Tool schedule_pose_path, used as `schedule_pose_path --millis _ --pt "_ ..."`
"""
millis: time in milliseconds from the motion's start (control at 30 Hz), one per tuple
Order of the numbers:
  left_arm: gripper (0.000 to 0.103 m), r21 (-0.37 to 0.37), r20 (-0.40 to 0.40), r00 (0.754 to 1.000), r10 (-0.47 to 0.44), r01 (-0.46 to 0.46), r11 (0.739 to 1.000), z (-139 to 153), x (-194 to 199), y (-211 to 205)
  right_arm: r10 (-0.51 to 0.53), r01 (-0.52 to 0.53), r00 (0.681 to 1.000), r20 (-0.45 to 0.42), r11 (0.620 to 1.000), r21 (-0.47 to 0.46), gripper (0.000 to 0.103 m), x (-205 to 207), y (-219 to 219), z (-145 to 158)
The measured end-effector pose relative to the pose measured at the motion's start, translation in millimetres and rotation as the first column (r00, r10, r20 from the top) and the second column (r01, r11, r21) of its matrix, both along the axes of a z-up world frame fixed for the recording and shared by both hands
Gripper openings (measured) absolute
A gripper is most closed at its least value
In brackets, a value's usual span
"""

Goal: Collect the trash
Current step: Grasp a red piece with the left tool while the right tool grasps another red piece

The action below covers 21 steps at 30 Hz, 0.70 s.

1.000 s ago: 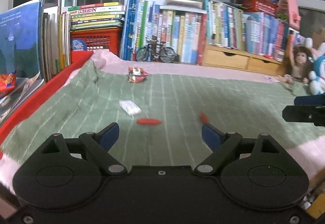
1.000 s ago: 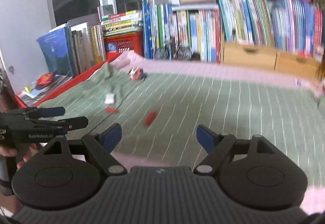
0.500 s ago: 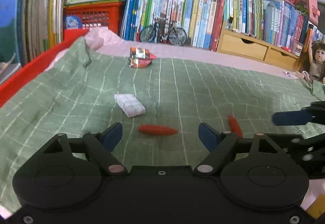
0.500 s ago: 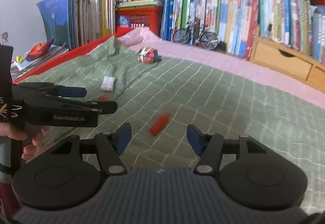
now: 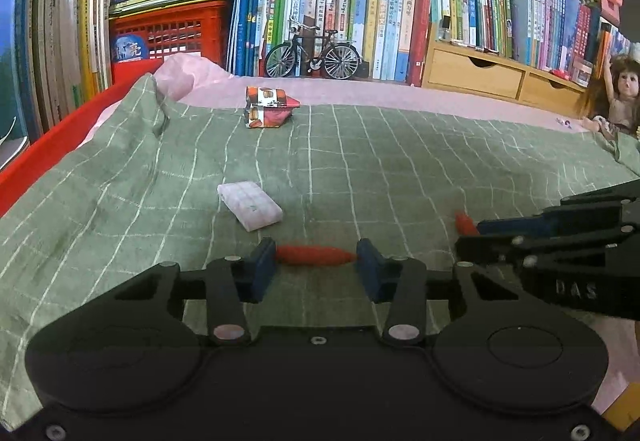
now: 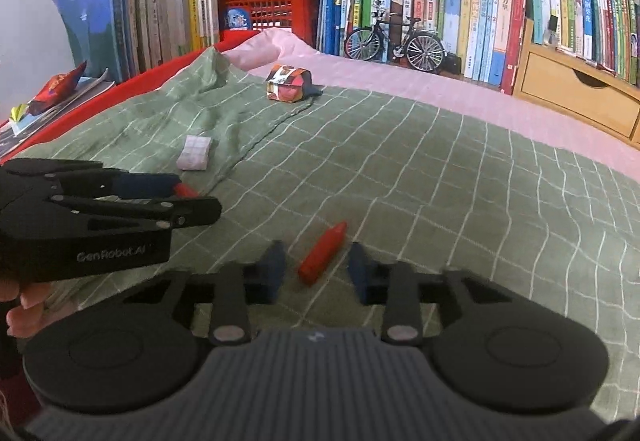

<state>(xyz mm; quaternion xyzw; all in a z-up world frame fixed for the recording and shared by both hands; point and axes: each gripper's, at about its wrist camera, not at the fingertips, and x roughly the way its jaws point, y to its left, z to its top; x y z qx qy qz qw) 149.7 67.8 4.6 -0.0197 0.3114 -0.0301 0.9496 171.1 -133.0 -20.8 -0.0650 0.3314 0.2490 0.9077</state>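
A red wrapper point(image 5: 316, 255) lies crosswise on the green checked cloth point(image 5: 400, 169), between the blue pads of my left gripper point(image 5: 317, 265). The jaws are narrowed, with the pads right at its two ends. A second red wrapper point(image 6: 323, 256) lies between the fingers of my right gripper point(image 6: 317, 267), with a gap on each side. From the right wrist view the left gripper point(image 6: 192, 197) hovers low at the left. A white packet point(image 5: 250, 204) and a crumpled colourful wrapper point(image 5: 268, 107) lie farther back.
Rows of books, a red crate point(image 5: 168, 33), a model bicycle point(image 5: 312, 55) and wooden drawers point(image 5: 472, 69) line the back. A red tray edge point(image 5: 48, 149) borders the left. A doll point(image 5: 616, 93) sits at the far right. A hand point(image 6: 20, 313) holds the left gripper.
Both grippers have moved forward and down, each onto a red wrapper. Their jaws have narrowed around the wrappers. The wrappers still lie on the cloth.
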Motion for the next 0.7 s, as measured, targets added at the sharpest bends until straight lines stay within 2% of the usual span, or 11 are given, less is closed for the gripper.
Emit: schedule_pose_path --millis 100,433,700 --pt "0.042 -0.008 0.001 1.0 0.002 -0.002 1.0 3.2 -4.6 -1.1 -0.013 0.014 1.0 -0.019 0.999 0.032 0.013 1.5 -5.9 1.9" --pt "0.042 0.011 0.03 1.0 -0.007 0.007 1.0 25.0 -42.0 -19.1 -0.018 0.022 0.999 -0.032 0.992 0.123 0.013 -20.0 -36.2 18.0" --pt "0.042 0.011 0.042 0.999 -0.025 0.024 1.0 47.1 -99.0 -40.2 0.014 -0.001 0.998 -0.065 0.98 0.197 0.013 -58.7 -65.9 29.6"
